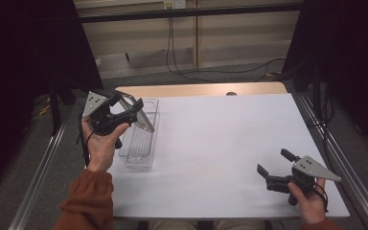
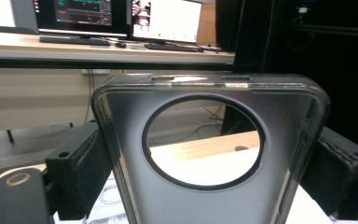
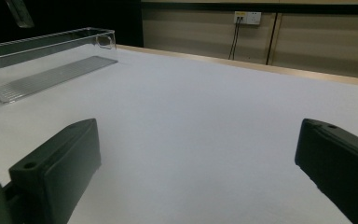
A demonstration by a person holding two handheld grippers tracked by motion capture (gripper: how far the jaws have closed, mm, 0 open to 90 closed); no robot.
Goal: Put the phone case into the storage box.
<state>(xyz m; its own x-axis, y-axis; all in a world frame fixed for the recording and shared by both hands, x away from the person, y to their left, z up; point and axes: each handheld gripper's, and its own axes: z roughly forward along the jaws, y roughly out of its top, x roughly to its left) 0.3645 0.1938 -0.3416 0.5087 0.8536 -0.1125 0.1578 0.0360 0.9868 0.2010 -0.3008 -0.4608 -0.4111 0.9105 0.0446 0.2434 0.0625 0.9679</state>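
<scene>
Spanning the scene, the white-covered bench [image 1: 211, 143] carried a clear plastic oblong tray [image 1: 143, 139] at nine o'clock, its long axis running twelve to six. Above that tray the left tool [image 1: 132, 112] clamped a smoky translucent phone case with a round camera cutout [image 2: 205, 154] by its two long edges, cutout end pointing away from the hand. The case looked light, thin, flexible and slick, so gripping the side rails seemed wisest. The right tool [image 1: 273, 163] rested at five o'clock, jaws apart and empty.
</scene>
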